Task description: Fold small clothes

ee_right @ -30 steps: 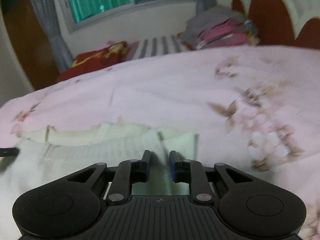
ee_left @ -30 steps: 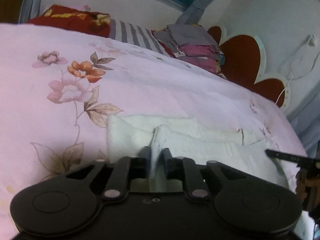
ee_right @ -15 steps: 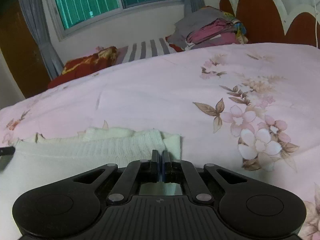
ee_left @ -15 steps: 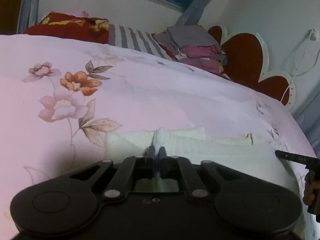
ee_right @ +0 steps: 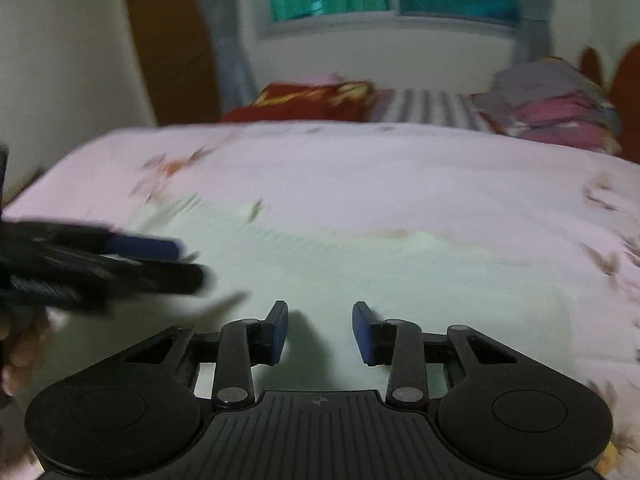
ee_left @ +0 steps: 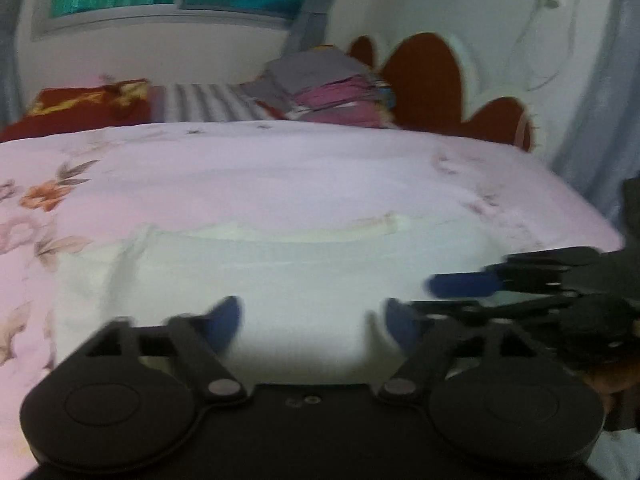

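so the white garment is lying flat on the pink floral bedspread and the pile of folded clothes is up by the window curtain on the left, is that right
Not quite. The pile of folded clothes sits beside the red headboard on the right, as the left wrist view shows. The white garment does lie flat on the pink floral bedspread.

Garment [ee_left: 288,280] flat on bedspread [ee_left: 280,176], clothes stack [ee_left: 332,88] behind at headboard [ee_left: 424,80], pillow [ee_left: 88,100] far left

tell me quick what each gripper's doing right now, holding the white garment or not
Left gripper: jaws opening wide, nothing gripped; the white garment lies flat on the bed.
Right gripper: jaws opening, pads clear of the garment, holding nothing.
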Motion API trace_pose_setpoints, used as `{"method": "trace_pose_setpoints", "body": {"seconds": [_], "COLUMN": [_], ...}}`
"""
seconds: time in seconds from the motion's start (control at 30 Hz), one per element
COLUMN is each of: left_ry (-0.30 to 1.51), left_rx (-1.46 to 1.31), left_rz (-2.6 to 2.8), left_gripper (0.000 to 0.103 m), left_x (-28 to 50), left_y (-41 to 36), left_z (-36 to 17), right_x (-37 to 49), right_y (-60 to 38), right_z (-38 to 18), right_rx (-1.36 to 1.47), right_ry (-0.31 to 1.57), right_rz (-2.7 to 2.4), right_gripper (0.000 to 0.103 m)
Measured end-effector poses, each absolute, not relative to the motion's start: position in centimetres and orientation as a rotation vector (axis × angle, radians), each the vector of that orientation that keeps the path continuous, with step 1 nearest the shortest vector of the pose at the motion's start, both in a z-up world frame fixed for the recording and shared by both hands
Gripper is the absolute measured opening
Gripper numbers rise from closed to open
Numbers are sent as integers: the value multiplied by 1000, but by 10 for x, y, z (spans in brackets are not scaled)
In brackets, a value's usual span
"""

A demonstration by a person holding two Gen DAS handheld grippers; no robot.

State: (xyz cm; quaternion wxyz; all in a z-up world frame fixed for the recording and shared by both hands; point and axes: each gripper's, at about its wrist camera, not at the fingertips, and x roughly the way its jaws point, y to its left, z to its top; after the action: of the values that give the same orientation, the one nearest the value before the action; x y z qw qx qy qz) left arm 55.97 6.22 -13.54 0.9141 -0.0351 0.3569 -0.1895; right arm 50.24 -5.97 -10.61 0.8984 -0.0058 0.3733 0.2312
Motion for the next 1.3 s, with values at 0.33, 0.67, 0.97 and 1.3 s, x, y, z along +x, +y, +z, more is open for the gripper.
{"method": "trace_pose_setpoints", "body": {"seconds": [0.33,0.67,0.97,1.3], "left_ry": [724,756,741,797], "left_rx": [-76,-41,-133,-79], "left_rz": [-181,-319,-243,-294], "left_gripper": [75,76,70,65], "left_x": [556,518,493,430], "left_y": [123,50,84,56], "left_z": [-125,-136,-118,-139], "right_x": [511,442,441,369], "right_y": [-176,-84,-129,-78], "right_z": [-116,-108,-108,-118], "right_rx": [89,-58,-44,-71], "right_ry": [810,780,827,841], "right_rz": [140,418,236,375], "right_gripper": [37,37,37,36]}}
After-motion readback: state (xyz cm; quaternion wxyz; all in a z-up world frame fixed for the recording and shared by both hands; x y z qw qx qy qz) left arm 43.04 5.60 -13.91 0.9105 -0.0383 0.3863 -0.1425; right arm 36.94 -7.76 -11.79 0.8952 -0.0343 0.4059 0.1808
